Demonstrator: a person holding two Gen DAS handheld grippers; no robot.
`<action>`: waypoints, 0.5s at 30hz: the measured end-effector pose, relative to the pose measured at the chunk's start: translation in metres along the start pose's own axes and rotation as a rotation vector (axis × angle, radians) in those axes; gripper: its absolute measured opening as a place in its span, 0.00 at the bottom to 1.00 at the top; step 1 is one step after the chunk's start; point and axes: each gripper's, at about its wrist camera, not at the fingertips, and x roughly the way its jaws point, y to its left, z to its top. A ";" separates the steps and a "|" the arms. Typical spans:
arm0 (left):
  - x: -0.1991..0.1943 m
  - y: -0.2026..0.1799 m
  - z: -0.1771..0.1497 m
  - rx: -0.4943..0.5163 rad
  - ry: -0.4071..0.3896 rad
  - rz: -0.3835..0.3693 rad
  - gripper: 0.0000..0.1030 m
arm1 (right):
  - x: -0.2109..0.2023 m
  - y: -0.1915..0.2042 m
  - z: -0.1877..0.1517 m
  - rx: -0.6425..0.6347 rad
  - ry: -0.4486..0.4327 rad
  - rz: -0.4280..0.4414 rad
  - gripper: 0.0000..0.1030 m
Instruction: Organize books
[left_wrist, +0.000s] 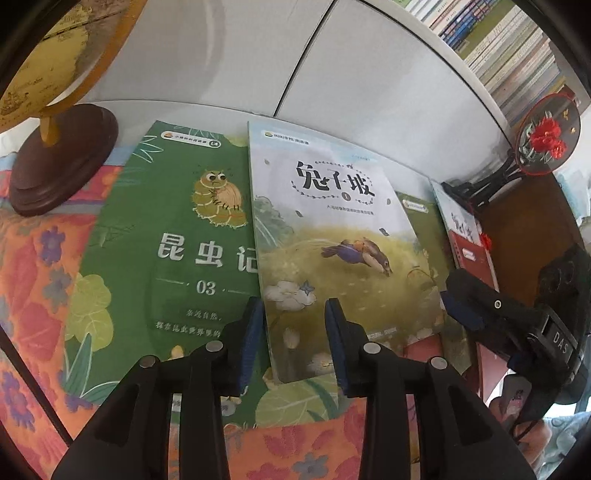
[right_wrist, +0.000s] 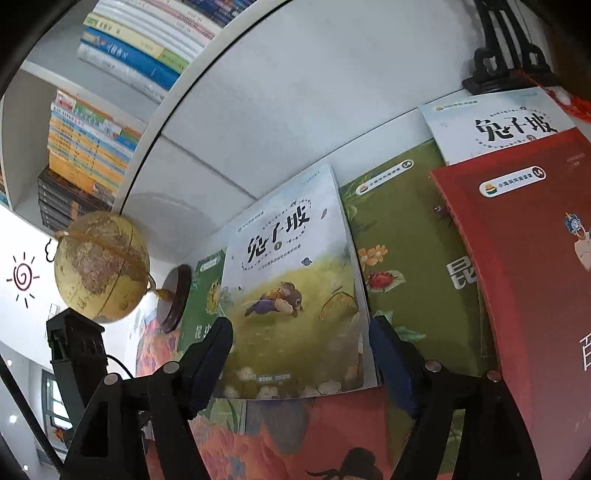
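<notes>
Several picture books lie overlapping on a floral cloth (left_wrist: 37, 280). A pale book with a running rabbit on its cover (left_wrist: 332, 240) (right_wrist: 291, 288) rests on top of a green insect book (left_wrist: 177, 240). My left gripper (left_wrist: 294, 321) hovers over the rabbit book's lower left corner, its jaws narrowly apart and pinching nothing. My right gripper (right_wrist: 301, 347) stands open and wide over the same book's lower edge. One of its fingers (left_wrist: 458, 306) shows at the right of the left wrist view. To the right lie an olive-green book (right_wrist: 413, 277), a red book (right_wrist: 535, 277) and a second rabbit book (right_wrist: 491, 125).
A globe (left_wrist: 66, 55) (right_wrist: 101, 266) on a dark wooden base (left_wrist: 62, 162) stands left of the books. A white cabinet wall (left_wrist: 258, 55) rises behind them. Shelves packed with books (right_wrist: 110, 92) are above. A red-flowered fan on a black stand (left_wrist: 546, 136) sits at the right.
</notes>
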 end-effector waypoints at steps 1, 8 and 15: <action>-0.002 -0.002 -0.001 0.019 0.009 0.016 0.30 | 0.002 0.000 -0.001 0.002 0.023 -0.003 0.74; -0.020 0.005 -0.027 0.094 0.071 0.008 0.30 | -0.006 0.008 -0.033 -0.020 0.101 0.013 0.75; -0.062 0.026 -0.102 0.088 0.130 0.028 0.30 | -0.025 0.024 -0.108 -0.044 0.207 0.058 0.75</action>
